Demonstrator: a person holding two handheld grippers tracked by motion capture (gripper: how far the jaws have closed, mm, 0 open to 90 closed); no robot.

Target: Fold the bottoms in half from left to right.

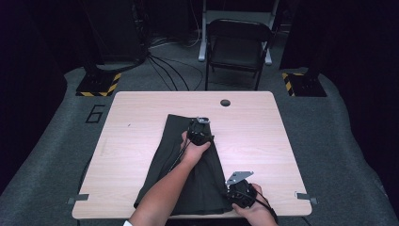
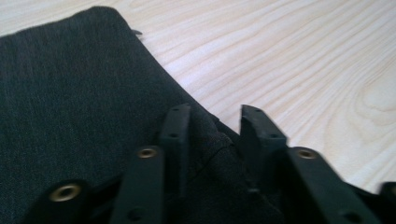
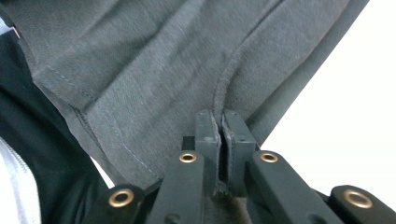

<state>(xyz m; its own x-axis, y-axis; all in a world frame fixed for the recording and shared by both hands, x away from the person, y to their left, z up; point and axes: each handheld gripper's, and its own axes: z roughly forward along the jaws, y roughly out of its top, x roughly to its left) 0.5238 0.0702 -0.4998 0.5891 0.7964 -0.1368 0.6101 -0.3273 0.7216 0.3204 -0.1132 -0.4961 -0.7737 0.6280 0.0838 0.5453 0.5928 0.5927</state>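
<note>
Right tongs (image 1: 234, 184): nearest the camera, at the desk's near edge; jaws pressed together, pinching a raised seam of the dark cloth (image 3: 154, 74).
Left tongs (image 1: 201, 123): farther up the dark cloth (image 1: 188, 165), over its right edge; jaws spread with a fold of cloth between them, apparently not pressing it.
Dark cloth: folded garment, possibly trousers, lying lengthwise down the middle of the desk.
Desk (image 1: 127, 136): pale wood; bare room left and right of the cloth.
Chair (image 1: 237, 44): beyond the far edge, well apart.
</note>
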